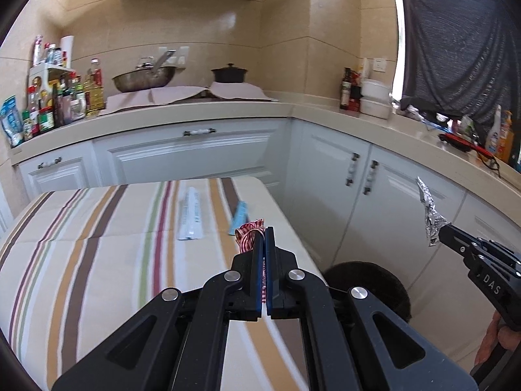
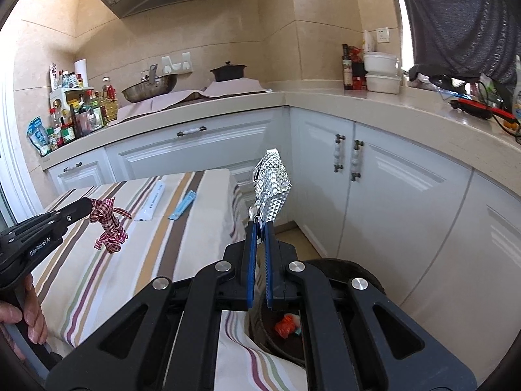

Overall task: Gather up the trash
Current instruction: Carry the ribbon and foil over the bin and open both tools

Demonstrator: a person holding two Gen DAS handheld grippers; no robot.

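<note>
Two grippers: left gripper (image 1: 264, 232) clamped on one red gingham ribbon (image 2: 109, 226); right gripper (image 2: 259, 224) clamped on one crumpled foil wrapper (image 2: 272, 192). On striped tabletop (image 1: 97, 260): one white sachet (image 1: 190, 218), one blue packet (image 1: 238, 216). Beside it: one dark bin (image 2: 358, 272), trash inside.

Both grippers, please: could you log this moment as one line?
left gripper: shut on ribbon | right gripper: shut on foil | bin: beside table | on table: two packets
</note>
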